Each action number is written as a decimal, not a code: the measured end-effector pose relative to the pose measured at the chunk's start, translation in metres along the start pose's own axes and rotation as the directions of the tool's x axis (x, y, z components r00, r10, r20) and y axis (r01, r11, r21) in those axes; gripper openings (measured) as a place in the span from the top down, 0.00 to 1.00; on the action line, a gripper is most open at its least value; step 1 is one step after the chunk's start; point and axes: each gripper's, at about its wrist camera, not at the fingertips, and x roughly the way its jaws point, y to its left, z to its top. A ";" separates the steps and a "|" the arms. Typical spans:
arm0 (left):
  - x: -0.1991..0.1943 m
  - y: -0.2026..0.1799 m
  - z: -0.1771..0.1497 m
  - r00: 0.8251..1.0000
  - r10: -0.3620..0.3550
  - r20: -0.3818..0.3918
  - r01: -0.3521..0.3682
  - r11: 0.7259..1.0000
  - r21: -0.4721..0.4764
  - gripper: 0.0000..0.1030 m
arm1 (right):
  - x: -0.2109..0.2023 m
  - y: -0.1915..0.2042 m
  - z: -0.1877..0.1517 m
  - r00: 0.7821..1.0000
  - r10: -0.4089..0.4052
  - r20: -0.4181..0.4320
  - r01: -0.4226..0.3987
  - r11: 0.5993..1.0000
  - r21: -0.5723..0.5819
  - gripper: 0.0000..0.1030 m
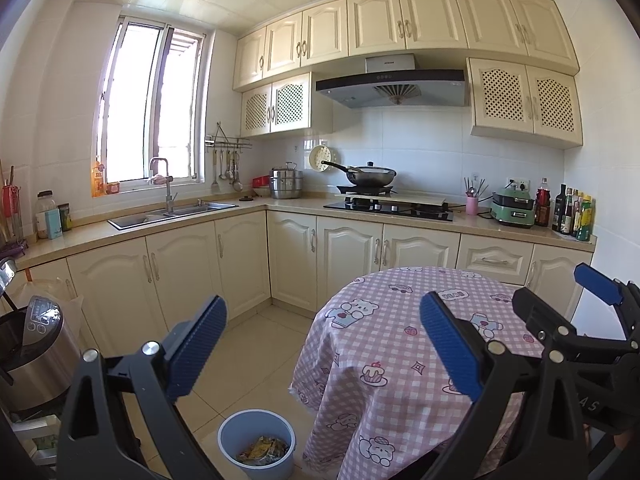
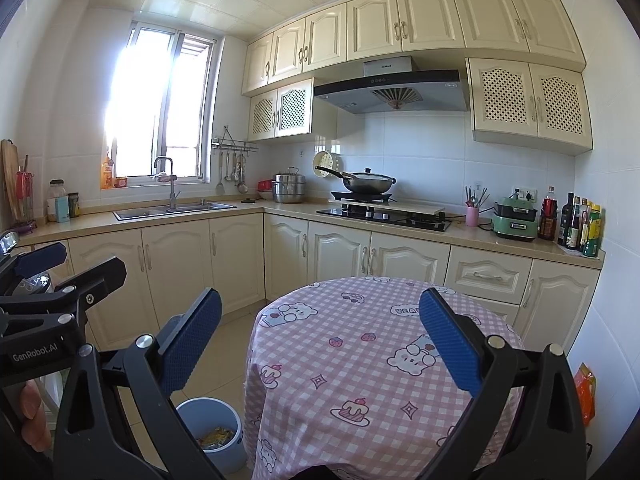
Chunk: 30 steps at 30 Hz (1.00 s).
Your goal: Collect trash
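Observation:
A blue trash bin (image 1: 257,442) stands on the floor left of a round table, with yellow wrappers (image 1: 262,451) inside. It also shows in the right wrist view (image 2: 212,432). My left gripper (image 1: 324,344) is open and empty, held above the bin and the table's left edge. My right gripper (image 2: 320,340) is open and empty above the table with the pink checked cloth (image 2: 360,360). The right gripper also shows at the right of the left wrist view (image 1: 560,304). No trash shows on the tabletop.
Cream kitchen cabinets and a counter (image 1: 280,205) run along the back with a sink (image 1: 172,214), a stove with a wok (image 1: 370,176) and bottles (image 1: 572,212). A steel rice cooker (image 1: 32,352) stands at the left. An orange bag (image 2: 585,394) hangs at the right.

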 end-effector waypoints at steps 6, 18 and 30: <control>0.002 0.001 -0.002 1.000 0.000 -0.008 0.000 1.000 -0.001 0.07 | 0.000 -0.001 0.000 1.000 -0.001 -0.003 0.001 1.000 -0.001 0.07; 0.005 -0.001 -0.004 1.000 -0.007 -0.017 0.007 1.000 0.003 0.07 | 0.002 -0.004 -0.003 1.000 -0.001 -0.010 0.001 1.000 0.000 0.07; 0.007 -0.001 -0.007 1.000 -0.010 -0.024 0.010 1.000 0.004 0.07 | 0.002 -0.006 -0.004 1.000 -0.002 -0.015 0.002 1.000 -0.002 0.07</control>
